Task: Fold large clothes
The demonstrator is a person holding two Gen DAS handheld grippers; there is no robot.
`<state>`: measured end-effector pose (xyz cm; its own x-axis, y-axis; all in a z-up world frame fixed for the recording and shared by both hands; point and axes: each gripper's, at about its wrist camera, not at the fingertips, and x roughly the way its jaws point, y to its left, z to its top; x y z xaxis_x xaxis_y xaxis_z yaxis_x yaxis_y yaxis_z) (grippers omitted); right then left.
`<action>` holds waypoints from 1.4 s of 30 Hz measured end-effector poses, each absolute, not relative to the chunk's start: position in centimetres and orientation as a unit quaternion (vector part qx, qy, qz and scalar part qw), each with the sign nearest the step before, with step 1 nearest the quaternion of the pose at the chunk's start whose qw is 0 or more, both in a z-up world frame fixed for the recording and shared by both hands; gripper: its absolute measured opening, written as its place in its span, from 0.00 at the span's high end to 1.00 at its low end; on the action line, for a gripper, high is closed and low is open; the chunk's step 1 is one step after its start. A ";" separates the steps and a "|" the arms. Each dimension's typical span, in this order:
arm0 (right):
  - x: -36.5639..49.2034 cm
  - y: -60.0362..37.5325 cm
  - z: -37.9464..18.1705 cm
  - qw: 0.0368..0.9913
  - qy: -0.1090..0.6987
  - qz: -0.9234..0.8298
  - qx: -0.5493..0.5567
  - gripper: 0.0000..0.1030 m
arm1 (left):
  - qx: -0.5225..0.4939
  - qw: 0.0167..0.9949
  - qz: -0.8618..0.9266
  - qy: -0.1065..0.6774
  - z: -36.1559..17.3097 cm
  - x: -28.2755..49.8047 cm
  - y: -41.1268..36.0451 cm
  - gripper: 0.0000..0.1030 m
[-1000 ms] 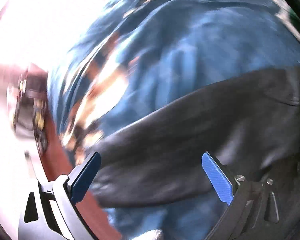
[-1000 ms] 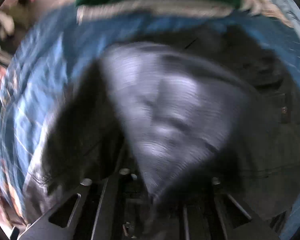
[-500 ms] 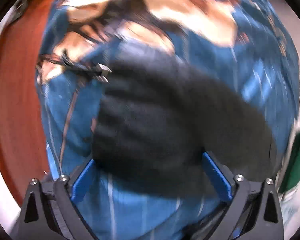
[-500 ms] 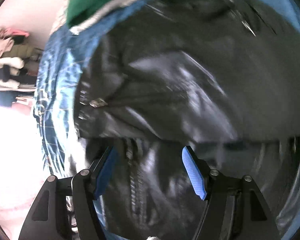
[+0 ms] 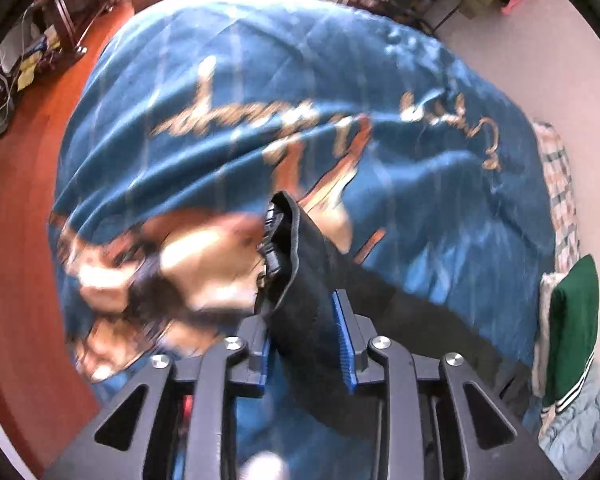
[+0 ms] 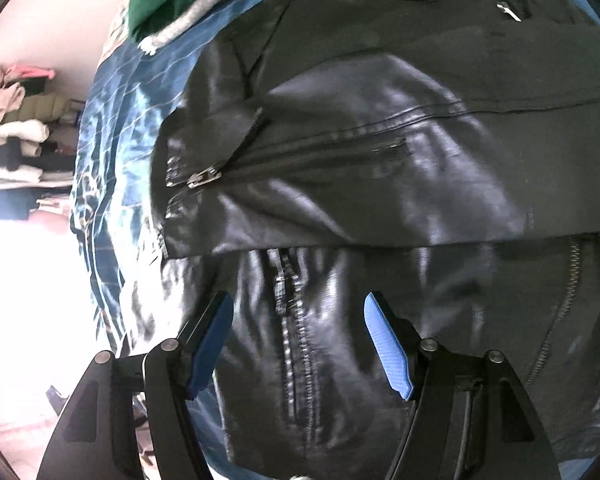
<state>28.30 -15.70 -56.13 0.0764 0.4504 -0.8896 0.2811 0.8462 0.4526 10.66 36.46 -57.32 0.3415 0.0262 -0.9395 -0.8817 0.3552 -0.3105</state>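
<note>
Your left hand-held gripper (image 5: 306, 350) is clamped on a fold of the black leather jacket (image 6: 380, 152), its 2 blue pads (image 5: 345, 344) pinching a sleeve end (image 5: 296, 264) that stands up in front of the camera. The rest of that sleeve trails off to the right across the blue printed bedspread (image 5: 260, 100) that covers the bed.

Your right hand-held gripper (image 6: 300, 344) hangs with its fingers spread wide and nothing between them, just above the jacket's front, where a zipper (image 6: 292, 320) runs down between the pads. The jacket lies spread on the bedspread, with 1 panel folded across it and a zipper pull (image 6: 202, 178) at that panel's left corner.

A green garment with white trim (image 5: 572, 332) sits on the bed beside the jacket's collar end. Beyond the bed you have red-brown floor (image 5: 16, 240) on one side and stacked clothes (image 6: 16, 120) against the wall.
</note>
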 end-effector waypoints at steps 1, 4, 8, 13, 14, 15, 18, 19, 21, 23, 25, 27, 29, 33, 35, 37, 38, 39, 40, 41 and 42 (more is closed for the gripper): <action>28.3 -15.6 -56.0 0.682 0.678 0.065 0.268 0.32 | -0.466 0.667 0.335 0.475 -57.6 10.6 35.0 0.50; 28.2 -15.4 -56.0 0.678 0.683 0.068 0.264 0.32 | -0.494 0.654 0.338 0.462 -57.5 8.2 32.9 0.23; 28.0 -15.7 -56.4 0.674 0.688 0.064 0.263 0.32 | -0.543 0.633 0.331 0.442 -58.2 7.1 30.1 0.22; 28.0 -16.3 -57.2 0.668 0.691 0.050 0.273 0.32 | -0.576 0.592 0.377 0.420 -60.8 9.1 30.2 0.22; 28.1 -16.4 -57.2 0.668 0.690 0.046 0.274 0.32 | -0.561 0.593 0.393 0.423 -60.6 9.8 30.4 0.22; 28.2 -16.4 -57.2 0.669 0.689 0.044 0.275 0.32 | -0.540 0.602 0.408 0.424 -60.1 10.5 30.5 0.22; 28.6 -16.0 -56.9 0.679 0.686 0.034 0.260 0.32 | -0.460 0.633 0.447 0.433 -58.1 12.8 31.3 0.79; 28.9 -15.7 -56.7 0.687 0.684 0.025 0.244 0.32 | -0.445 0.645 0.442 0.436 -57.7 13.7 31.6 0.84; 29.8 -14.5 -56.1 0.716 0.680 -0.021 0.160 0.31 | -0.403 0.672 0.435 0.444 -56.1 16.1 32.0 0.87; 30.7 -13.2 -55.8 0.736 0.670 -0.075 0.060 0.21 | -0.361 0.703 0.421 0.445 -54.2 18.6 32.0 0.89; 31.6 -12.0 -56.0 0.748 0.653 -0.114 -0.019 0.15 | -0.306 0.741 0.403 0.441 -51.6 20.9 31.5 0.89; 32.5 -10.9 -56.4 0.754 0.641 -0.131 -0.058 0.15 | -0.259 0.773 0.383 0.434 -49.1 22.8 30.6 0.90; 33.0 -10.6 -56.7 0.755 0.640 -0.133 -0.059 0.15 | -0.213 0.803 0.360 0.425 -46.5 24.7 29.4 0.90; 33.6 -11.4 -56.6 0.756 0.641 -0.131 -0.016 0.15 | -0.124 0.855 0.303 0.403 -41.5 28.0 24.9 0.91; 33.6 -12.6 -56.1 0.756 0.641 -0.134 0.013 0.15 | -0.081 0.877 0.268 0.392 -39.5 30.1 22.0 0.91; 33.2 -14.9 -55.6 0.754 0.640 -0.138 0.048 0.15 | -0.053 0.897 0.219 0.381 -37.7 32.1 18.4 0.91; 32.9 -16.3 -55.2 0.753 0.639 -0.143 0.068 0.15 | -0.040 0.904 0.196 0.377 -37.2 33.1 17.1 0.91; 32.5 -17.5 -54.8 0.751 0.638 -0.150 0.080 0.15 | -0.026 0.914 0.158 0.372 -36.4 34.0 14.1 0.91; 32.0 -19.3 -54.4 0.749 0.636 -0.158 0.098 0.15 | -0.023 0.919 0.134 0.370 -36.2 34.9 12.3 0.91; 31.4 -21.2 -54.0 0.746 0.634 -0.167 0.115 0.15 | -0.016 0.924 0.096 0.371 -35.9 35.7 9.3 0.91; 31.0 -22.7 -53.7 0.744 0.632 -0.177 0.124 0.15 | -0.010 0.926 0.055 0.374 -35.9 36.5 6.0 0.91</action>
